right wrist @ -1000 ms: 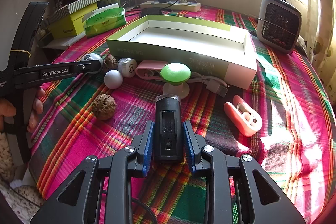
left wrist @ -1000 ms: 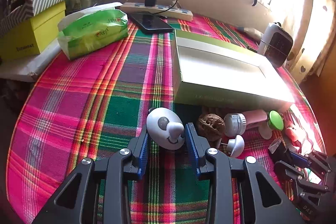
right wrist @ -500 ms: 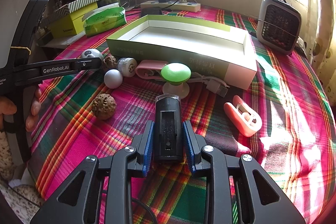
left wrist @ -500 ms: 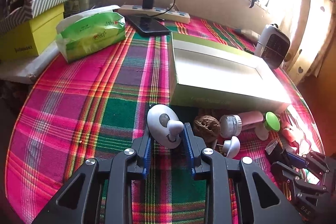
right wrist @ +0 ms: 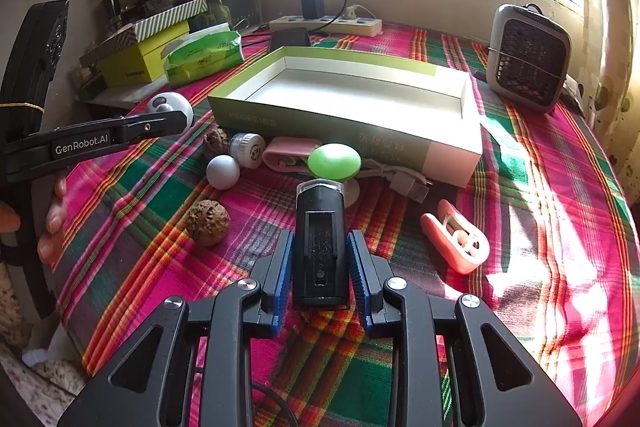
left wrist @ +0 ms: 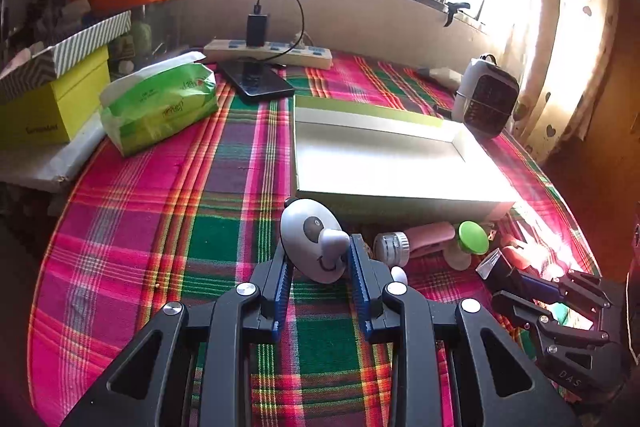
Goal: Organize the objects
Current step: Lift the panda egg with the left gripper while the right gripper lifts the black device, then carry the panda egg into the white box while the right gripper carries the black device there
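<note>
Left tool [left wrist: 318,261] clamped on a grey-white egg-shaped toy with a face [left wrist: 312,239], blue pads pressing both its sides; jaws have just been closing, toy between them. In the right wrist view the toy [right wrist: 170,107] sits at the tip of that tool, above the tabletop [right wrist: 560,227] with its plaid cloth, just beside the near-left corner of the open green-sided box [right wrist: 348,107]

Right tool [right wrist: 318,267] narrow, holding a black block-shaped device [right wrist: 319,247] upright between its pads, clear end pointing away from the tool

Ahead of the right tool: green mushroom-shaped knob [right wrist: 334,161] touching the device's far end in the view, pink case [right wrist: 286,153] and white round cap [right wrist: 248,150] behind it against the box front wall, white ball [right wrist: 223,171] and a walnut [right wrist: 208,221] ahead-left, second walnut [right wrist: 215,143] beside the cap. Ahead-right: grey USB cable [right wrist: 400,179] and a coral-pink dispenser [right wrist: 456,243] lying flat

Beyond the box: small grey heater [right wrist: 528,61] far right, power strip [right wrist: 326,23] with charger, dark phone [right wrist: 290,37], green tissue pack [right wrist: 204,55], yellow-green box [right wrist: 144,61] far left

A person's fingers [right wrist: 54,219] wrap the left tool's handle at the left edge
</note>
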### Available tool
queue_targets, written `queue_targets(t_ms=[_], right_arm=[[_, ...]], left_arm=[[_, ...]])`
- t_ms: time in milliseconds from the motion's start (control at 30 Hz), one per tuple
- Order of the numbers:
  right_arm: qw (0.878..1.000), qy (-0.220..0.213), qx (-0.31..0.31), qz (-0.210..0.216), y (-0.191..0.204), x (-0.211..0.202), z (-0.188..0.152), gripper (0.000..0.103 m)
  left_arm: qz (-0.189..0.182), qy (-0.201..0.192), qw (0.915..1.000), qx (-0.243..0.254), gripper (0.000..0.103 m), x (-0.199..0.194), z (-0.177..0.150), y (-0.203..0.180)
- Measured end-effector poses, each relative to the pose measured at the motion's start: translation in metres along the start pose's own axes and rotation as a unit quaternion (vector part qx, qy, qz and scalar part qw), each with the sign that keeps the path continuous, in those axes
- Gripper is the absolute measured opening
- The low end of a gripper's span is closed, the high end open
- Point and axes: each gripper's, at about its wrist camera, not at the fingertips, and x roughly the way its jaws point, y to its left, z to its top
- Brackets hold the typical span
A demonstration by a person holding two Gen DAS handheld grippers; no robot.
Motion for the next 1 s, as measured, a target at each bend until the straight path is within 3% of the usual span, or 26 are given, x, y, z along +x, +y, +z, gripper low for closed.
queue_targets(t_ms=[200, 500, 1000], right_arm=[[1.000, -0.012, 0.007, -0.002, -0.004, -0.005, 0.017, 0.029], [1.000, -0.018, 0.022, 0.006, -0.012, 0.001, 0.053, 0.029], [0.998, 0.020, 0.055, 0.003, -0.033, 0.052, 0.114, 0.029]], left_arm=[[-0.019, 0.009, 0.9998, 0.006, 0.025, 0.004, 0.013, -0.007], [-0.018, 0.003, 0.9994, 0.030, 0.025, 0.015, 0.039, -0.019], [-0.037, 0.034, 0.9974, 0.052, 0.025, 0.072, 0.082, -0.032]])
